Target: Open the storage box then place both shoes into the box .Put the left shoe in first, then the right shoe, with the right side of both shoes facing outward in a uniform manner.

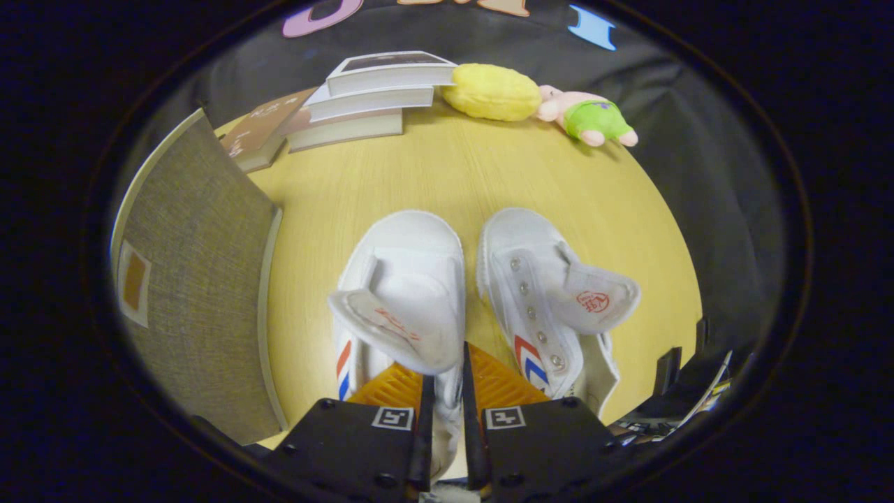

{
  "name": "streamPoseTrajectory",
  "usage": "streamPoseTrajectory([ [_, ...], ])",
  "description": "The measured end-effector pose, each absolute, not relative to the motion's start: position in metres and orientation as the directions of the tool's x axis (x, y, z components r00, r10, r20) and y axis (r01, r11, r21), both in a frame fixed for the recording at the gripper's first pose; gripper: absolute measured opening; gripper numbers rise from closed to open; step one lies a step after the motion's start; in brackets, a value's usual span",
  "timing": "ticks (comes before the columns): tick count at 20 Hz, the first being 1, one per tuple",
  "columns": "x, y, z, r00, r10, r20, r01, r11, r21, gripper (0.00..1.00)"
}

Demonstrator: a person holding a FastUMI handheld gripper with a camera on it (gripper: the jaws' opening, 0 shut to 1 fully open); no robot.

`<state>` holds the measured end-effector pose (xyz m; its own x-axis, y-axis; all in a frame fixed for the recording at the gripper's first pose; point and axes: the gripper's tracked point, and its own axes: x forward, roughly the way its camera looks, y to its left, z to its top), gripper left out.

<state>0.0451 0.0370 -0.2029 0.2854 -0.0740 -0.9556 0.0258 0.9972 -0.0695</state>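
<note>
A pale wooden table (461,175) is seen under even, soft light, backed by a wall of black cloth (670,91). At the table's far edge, a stack of books (349,105) is laid against the cloth. Just beside the books, a yellow plush toy (492,92) is set, and a pink and green one (590,117) beyond it.

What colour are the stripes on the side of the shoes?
Red and blue stripes on white shoes, clearest in the gripper view beside the gripper.
</note>
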Motion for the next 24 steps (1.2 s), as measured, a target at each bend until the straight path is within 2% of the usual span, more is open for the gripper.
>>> streamPoseTrajectory([
  [2, 0.046, 0.038, -0.203, 0.28, -0.065, -0.958, 0.055, 0.997, -0.052, 0.22],
  [7, 0.05, 0.041, -0.195, 0.362, -0.029, -0.932, 0.131, 0.991, 0.02, 0.04],
  [12, 0.046, 0.04, -0.178, 0.376, -0.049, -0.925, 0.159, 0.987, 0.012, 0.03],
  [16, 0.046, 0.037, -0.148, 0.386, -0.115, -0.915, 0.116, 0.99, -0.075, 0.03],
  [20, 0.06, 0.046, -0.078, 0.472, -0.131, -0.872, 0.127, 0.989, -0.079, 0.03],
  [24, 0.084, 0.079, 0.014, 0.605, -0.118, -0.787, 0.119, 0.991, -0.057, 0.03],
])
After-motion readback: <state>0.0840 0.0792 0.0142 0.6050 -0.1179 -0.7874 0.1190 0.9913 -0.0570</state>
